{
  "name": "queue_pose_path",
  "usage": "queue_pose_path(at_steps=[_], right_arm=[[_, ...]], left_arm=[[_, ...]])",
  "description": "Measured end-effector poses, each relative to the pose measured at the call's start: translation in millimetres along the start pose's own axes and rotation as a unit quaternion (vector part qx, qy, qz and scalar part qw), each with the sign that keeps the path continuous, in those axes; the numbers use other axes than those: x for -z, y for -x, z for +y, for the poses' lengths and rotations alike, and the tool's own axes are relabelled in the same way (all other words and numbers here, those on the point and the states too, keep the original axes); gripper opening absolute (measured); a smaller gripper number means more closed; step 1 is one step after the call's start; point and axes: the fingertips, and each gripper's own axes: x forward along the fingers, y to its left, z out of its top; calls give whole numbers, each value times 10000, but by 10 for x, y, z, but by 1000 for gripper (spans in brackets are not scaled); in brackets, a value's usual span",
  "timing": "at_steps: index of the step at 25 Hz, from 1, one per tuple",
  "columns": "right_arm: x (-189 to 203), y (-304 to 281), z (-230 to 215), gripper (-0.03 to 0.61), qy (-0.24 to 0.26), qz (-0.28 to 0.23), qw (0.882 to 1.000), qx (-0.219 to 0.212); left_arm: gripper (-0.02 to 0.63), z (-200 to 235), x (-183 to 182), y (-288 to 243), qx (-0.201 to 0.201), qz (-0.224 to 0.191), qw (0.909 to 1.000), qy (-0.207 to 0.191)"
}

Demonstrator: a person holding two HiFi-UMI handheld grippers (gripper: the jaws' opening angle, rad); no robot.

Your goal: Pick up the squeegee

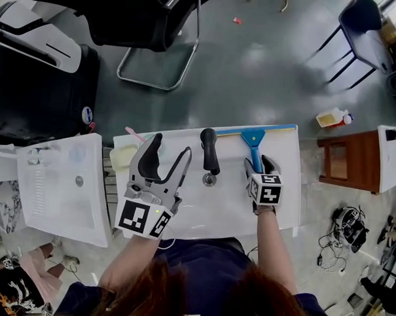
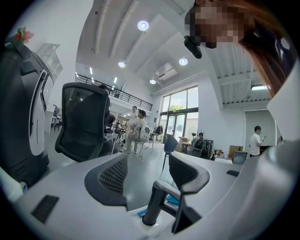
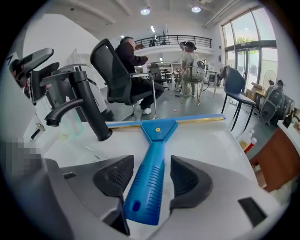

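A: Right gripper (image 3: 146, 182) is straddling the squeegee (image 3: 154, 154) handle, with its jaws apart and pads not pressing yet. Left gripper (image 2: 149, 174) is hanging open, empty.
B: Where's it lying?
A: Flat on the white sink top (image 1: 285, 197), right of the black faucet (image 3: 84, 108). Handle is pointing back at the person, in line with the jaws; blade is running crossways along the far edge. I'd be centring on the ribbed section and squeezing square.
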Motion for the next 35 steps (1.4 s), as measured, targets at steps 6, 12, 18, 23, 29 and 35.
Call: queue_pose_path(at_steps=[6,12,18,23,29,35], right_arm=[[73,-41,-32,161,-328,32,9994,56],[6,32,-69,160,-805,-323,9962,-107],[-243,324,-180,159,-818,-907,9925,42],[-634,689,-185,158,-767,-1605,9840,28],[-1193,1270,-89,158,-541,-2595,9642,-20],[-1587,1833,22,158,-199,-3317,9432,55]], left_arm=[[267,49,-1,27,-88,2,10000,-8],[268,89,-17,78,-194,-28,9998,-31],[267,81,-93,150,-285,-114,9995,-83],[267,30,-188,193,-325,-227,9991,-148],[267,-48,-318,253,-394,-336,9984,-236],[268,-72,-384,313,-502,-369,9974,-355]])
